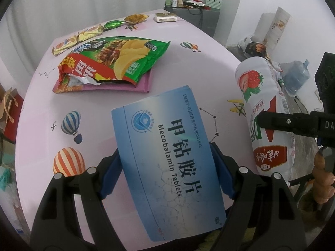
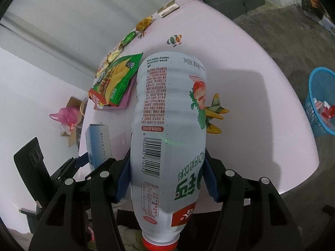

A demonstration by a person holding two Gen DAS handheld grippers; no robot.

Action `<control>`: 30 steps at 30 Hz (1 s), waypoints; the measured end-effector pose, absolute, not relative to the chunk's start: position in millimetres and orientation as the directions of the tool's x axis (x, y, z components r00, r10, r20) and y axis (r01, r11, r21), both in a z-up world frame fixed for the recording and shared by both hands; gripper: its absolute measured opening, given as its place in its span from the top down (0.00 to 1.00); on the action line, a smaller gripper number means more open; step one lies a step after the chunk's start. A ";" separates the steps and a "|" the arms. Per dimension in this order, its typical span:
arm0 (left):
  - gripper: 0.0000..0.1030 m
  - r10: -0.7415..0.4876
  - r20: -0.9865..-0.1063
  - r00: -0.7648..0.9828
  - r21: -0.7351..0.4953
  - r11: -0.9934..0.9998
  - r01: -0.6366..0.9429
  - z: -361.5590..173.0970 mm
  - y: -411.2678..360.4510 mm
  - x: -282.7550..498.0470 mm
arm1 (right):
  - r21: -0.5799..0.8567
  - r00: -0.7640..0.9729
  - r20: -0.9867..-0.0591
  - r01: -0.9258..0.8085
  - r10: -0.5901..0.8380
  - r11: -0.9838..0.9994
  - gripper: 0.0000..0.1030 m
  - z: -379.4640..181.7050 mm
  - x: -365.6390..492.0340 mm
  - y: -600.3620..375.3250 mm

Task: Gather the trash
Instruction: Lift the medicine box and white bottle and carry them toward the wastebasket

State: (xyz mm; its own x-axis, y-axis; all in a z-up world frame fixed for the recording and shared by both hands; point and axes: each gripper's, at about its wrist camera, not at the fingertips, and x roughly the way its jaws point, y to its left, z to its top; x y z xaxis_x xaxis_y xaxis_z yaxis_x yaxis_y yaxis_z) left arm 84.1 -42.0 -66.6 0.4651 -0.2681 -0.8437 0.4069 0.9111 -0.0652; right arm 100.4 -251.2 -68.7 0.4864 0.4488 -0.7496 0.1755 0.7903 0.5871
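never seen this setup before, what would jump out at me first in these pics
Each hand-held gripper has something clamped: the left hand-held gripper grips a blue Mecobalamin tablet box, the right hand-held gripper a white strawberry drink bottle, red cap toward the camera. Behind them on the pink table lies a torn green crisp bag, and a blue basket stands on the floor to the right.

The right tool [image 2: 167, 179] clamps a white drink bottle [image 2: 169, 129], red cap toward the camera, above the pink table [image 2: 261, 104].
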 end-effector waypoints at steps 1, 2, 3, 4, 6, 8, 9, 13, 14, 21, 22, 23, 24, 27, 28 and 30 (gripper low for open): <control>0.28 -0.268 -0.844 0.465 -0.063 0.910 0.410 -66.4 -44.4 83.9 | 0.591 0.490 -0.747 0.178 0.450 0.787 0.43 -68.8 99.5 -253.0; 0.28 -0.267 -0.844 0.465 -0.059 0.908 0.415 -65.9 -47.2 83.5 | 0.598 0.495 -0.741 0.180 0.453 0.781 0.43 -68.8 97.8 -255.8; 0.28 -0.267 -0.844 0.465 -0.057 0.907 0.417 -65.6 -49.3 83.1 | 0.603 0.499 -0.737 0.181 0.456 0.777 0.43 -69.0 97.3 -257.6; 0.28 -0.267 -0.844 0.466 -0.054 0.905 0.421 -65.2 -52.1 82.8 | 0.609 0.503 -0.733 0.183 0.459 0.772 0.43 -69.2 95.9 -259.7; 0.28 -0.267 -0.843 0.466 -0.047 0.901 0.431 -64.2 -58.5 81.7 | 0.620 0.513 -0.723 0.188 0.462 0.762 0.43 -69.6 92.7 -265.5; 0.28 -0.268 -0.842 0.468 -0.041 0.897 0.441 -62.8 -64.6 81.2 | 0.630 0.522 -0.715 0.193 0.464 0.752 0.43 -69.7 89.7 -272.5; 0.28 -0.269 -0.841 0.469 -0.036 0.893 0.448 -61.8 -69.4 80.8 | 0.635 0.527 -0.711 0.198 0.465 0.747 0.43 -70.0 87.9 -276.4; 0.28 -0.279 -0.837 0.471 -0.027 0.880 0.474 -57.7 -84.9 79.9 | 0.658 0.551 -0.692 0.215 0.467 0.721 0.43 -70.9 79.5 -293.9; 0.28 -0.281 -0.836 0.472 -0.023 0.876 0.482 -56.5 -89.4 79.9 | 0.662 0.556 -0.688 0.219 0.466 0.716 0.43 -70.8 76.6 -297.2; 0.28 -0.317 -0.826 0.466 -0.008 0.833 0.553 -46.4 -130.1 85.0 | 0.722 0.619 -0.634 0.260 0.462 0.641 0.43 -73.4 50.8 -340.2; 0.28 -0.329 -0.822 0.464 -0.010 0.824 0.567 -43.4 -138.3 86.4 | 0.732 0.630 -0.625 0.267 0.461 0.627 0.43 -74.0 46.1 -347.3; 0.28 -0.341 -0.819 0.461 -0.016 0.817 0.576 -40.9 -144.3 88.2 | 0.744 0.646 -0.613 0.278 0.455 0.608 0.43 -74.4 39.6 -357.9; 0.28 -0.360 -0.814 0.456 -0.024 0.805 0.592 -37.0 -154.7 90.8 | 0.753 0.659 -0.604 0.288 0.448 0.592 0.43 -74.3 33.6 -366.8; 0.28 -0.404 -0.799 0.445 -0.032 0.768 0.640 -26.7 -186.2 96.4 | 0.781 0.709 -0.574 0.324 0.409 0.534 0.43 -74.4 13.5 -399.7; 0.28 -0.420 -0.796 0.436 -0.037 0.753 0.657 -23.4 -198.8 98.4 | 0.786 0.724 -0.568 0.338 0.391 0.517 0.43 -74.4 6.3 -411.0; 0.28 -0.461 -0.790 0.404 -0.065 0.718 0.693 -18.1 -224.1 101.4 | 0.795 0.755 -0.560 0.373 0.341 0.479 0.43 -75.4 -12.7 -437.8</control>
State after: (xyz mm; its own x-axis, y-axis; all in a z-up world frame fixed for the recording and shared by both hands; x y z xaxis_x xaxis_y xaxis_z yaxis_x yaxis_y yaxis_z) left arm 101.4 -224.1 -18.1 0.4043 -0.4612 -0.7898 0.6926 0.7183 -0.0650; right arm -12.7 -437.8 -75.4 0.7552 0.3406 -0.5600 0.3731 0.4791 0.7945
